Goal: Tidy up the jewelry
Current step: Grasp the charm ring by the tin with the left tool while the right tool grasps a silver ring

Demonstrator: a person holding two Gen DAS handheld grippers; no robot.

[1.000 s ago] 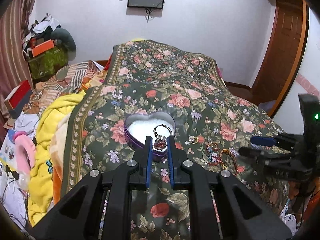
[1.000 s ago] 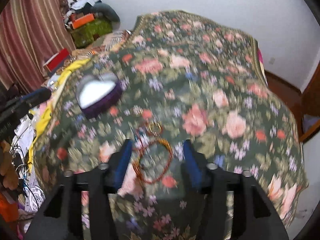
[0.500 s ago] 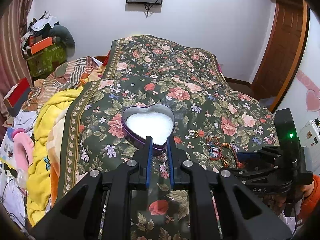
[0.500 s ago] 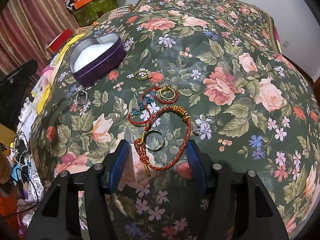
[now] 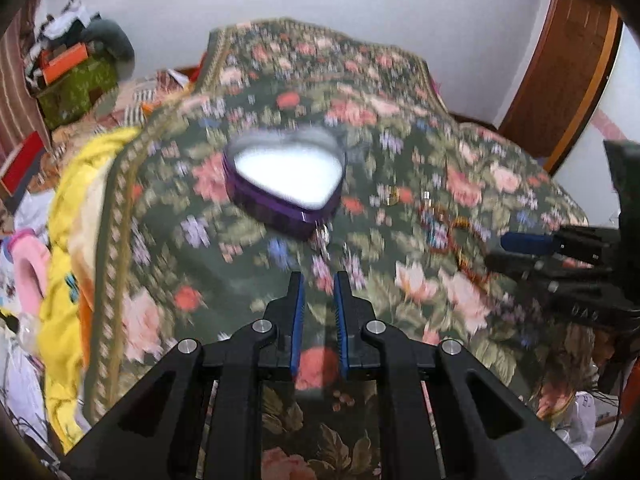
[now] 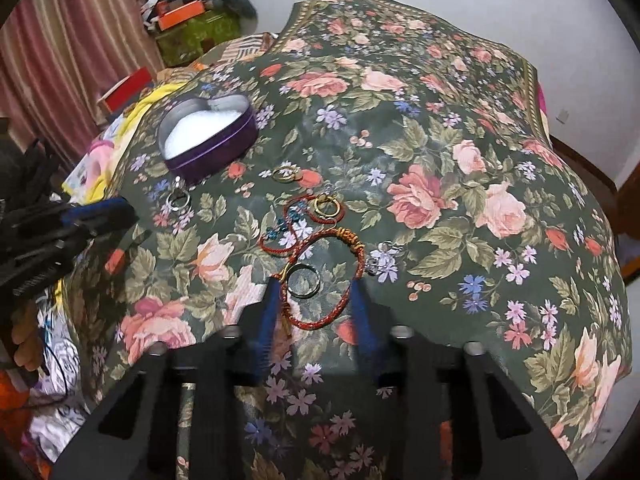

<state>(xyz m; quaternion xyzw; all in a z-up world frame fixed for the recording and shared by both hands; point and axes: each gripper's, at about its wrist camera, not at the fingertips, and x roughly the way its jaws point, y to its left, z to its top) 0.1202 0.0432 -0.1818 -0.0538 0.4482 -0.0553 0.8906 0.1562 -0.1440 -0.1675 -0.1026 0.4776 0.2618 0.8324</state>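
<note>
A purple heart-shaped tin (image 5: 284,176) (image 6: 208,136) with a white lining sits on the floral bedspread (image 6: 440,160). My left gripper (image 5: 319,280) hovers short of it, its blue pads a narrow gap apart with nothing between them. A silver ring (image 6: 179,200) lies on the cloth beside the tin. My right gripper (image 6: 316,296) is open, its fingers straddling a red-and-gold braided bracelet (image 6: 340,308) and a dark ring (image 6: 304,278) inside its loop. Beyond these lie a red beaded cord (image 6: 288,224) and two gold rings (image 6: 326,205) (image 6: 286,175).
A small silver piece (image 6: 384,256) lies right of the bracelet. Yellow blankets (image 5: 80,208) and piled clothes hang off the bed's left edge. A wooden door (image 5: 560,72) stands at the right, with boxes (image 6: 192,28) against the far wall.
The ring with a red stone held by my left gripper a second ago is gone from its fingers, and that gripper has drawn back from the tin. My right gripper's fingers have narrowed around the braided bracelet.
</note>
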